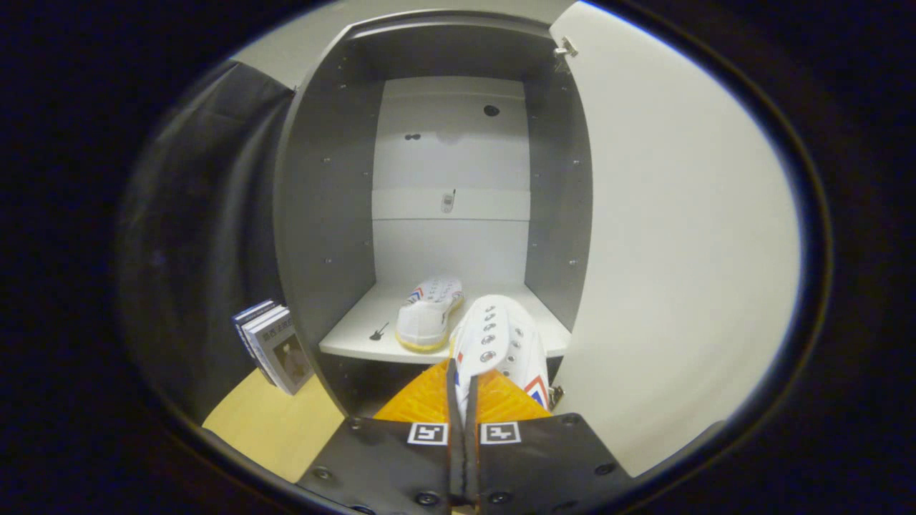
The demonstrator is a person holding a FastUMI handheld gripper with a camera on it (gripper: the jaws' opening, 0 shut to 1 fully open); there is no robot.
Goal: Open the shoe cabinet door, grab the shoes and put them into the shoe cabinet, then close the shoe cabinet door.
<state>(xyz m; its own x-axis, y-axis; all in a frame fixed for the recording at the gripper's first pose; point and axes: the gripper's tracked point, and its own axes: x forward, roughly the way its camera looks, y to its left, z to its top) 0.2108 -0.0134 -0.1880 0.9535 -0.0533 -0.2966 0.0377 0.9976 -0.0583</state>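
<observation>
Here the second shoe (504,343) is on its way into the open cabinet (325,214), pinched by its side wall between the jaws of the gripper (463,390), which are pressed nearly together on it. It hangs just over the front edge of the shelf (358,325). The first shoe (429,315) already sits on that shelf, toe outward. Next it likely needs lowering beside its mate, then releasing; the door (680,250) stands wide open.
</observation>
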